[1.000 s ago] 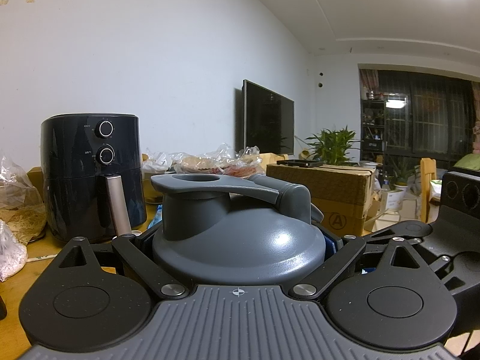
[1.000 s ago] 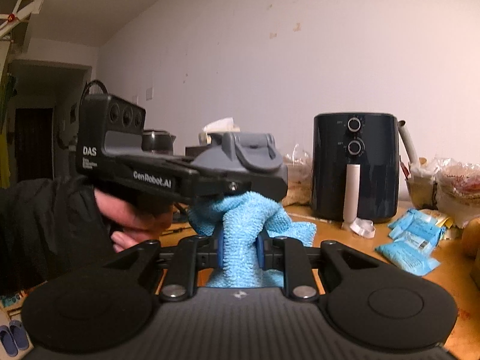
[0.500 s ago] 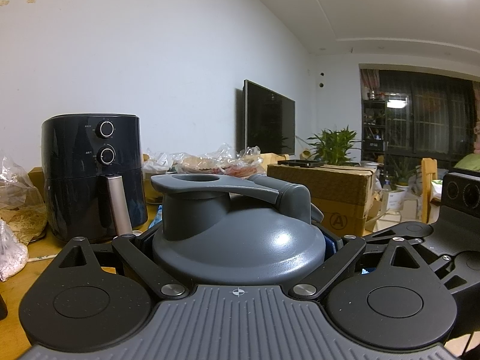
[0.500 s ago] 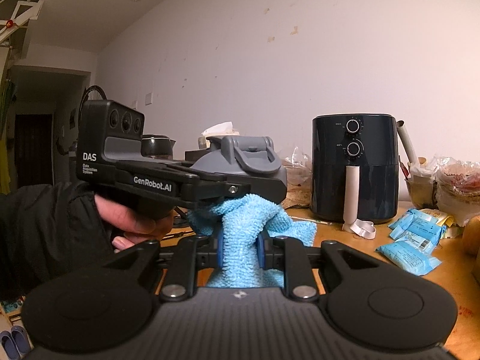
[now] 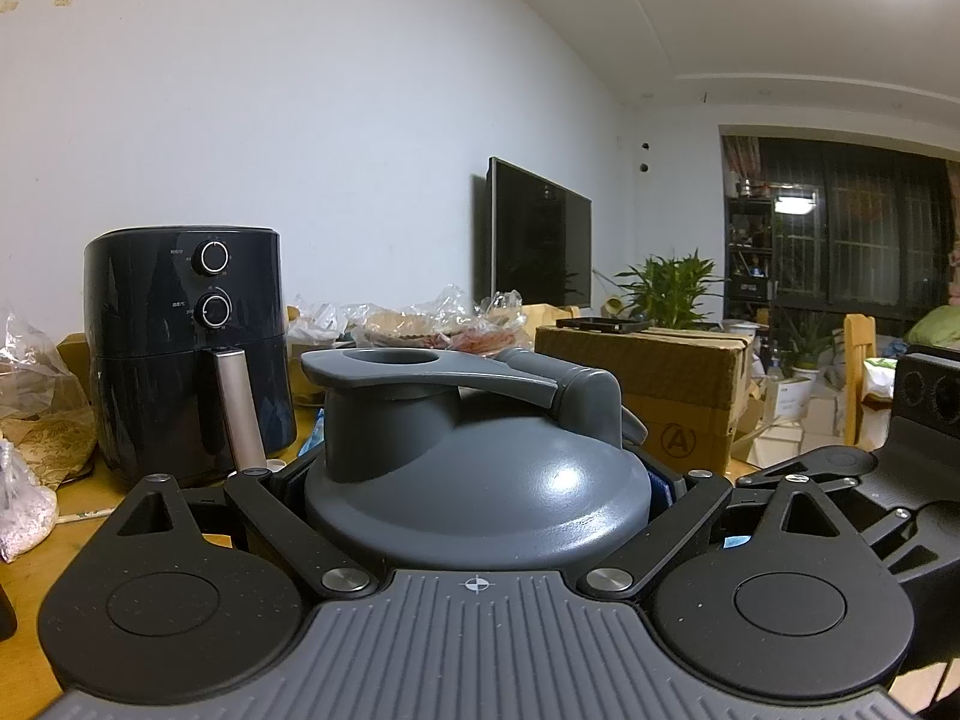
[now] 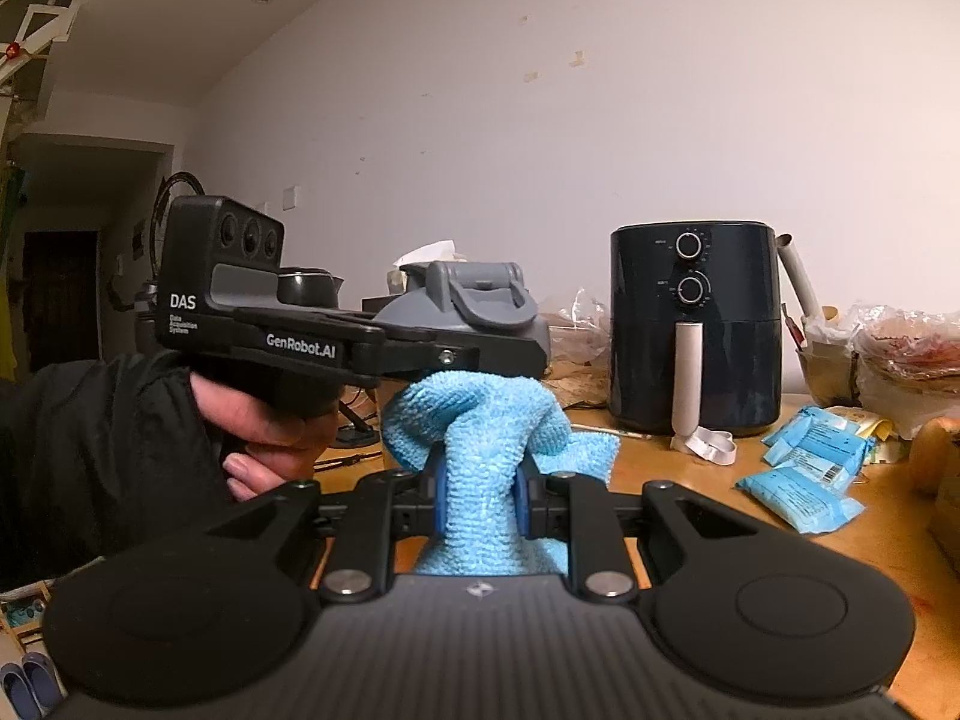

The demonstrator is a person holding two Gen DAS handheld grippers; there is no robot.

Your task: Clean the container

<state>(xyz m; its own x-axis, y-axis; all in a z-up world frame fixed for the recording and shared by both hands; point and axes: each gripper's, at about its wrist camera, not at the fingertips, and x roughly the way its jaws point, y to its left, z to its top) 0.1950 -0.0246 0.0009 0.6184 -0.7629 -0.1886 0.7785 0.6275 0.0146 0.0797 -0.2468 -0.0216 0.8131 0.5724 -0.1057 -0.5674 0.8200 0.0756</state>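
— Cloth [image 6: 480,480] first: my right gripper [image 6: 480,495] is clenched on a bunched blue wad of it, and the loose end sticks up just under the container [image 6: 462,324]. To wipe well I would keep that pinch firm and press the wad against the grey lid, moving in short strokes, so the cloth rubs rather than slides out.

— And your other tool?

— My left gripper [image 5: 477,480] clamps the container by its wide grey lid [image 5: 480,480], one finger on each side, and holds it up off the table [image 6: 690,480]. I think it should stay steady while the cloth does the moving.

— Which way does the container point?

— Upright, I judge: the lid faces up and its spout cap [image 5: 432,366] sits on top, so the long axis runs vertical. The body below is hidden. In the right view the lid's hinged loop faces me.

— Behind it?

— Air fryer [image 6: 696,324] by the wall.
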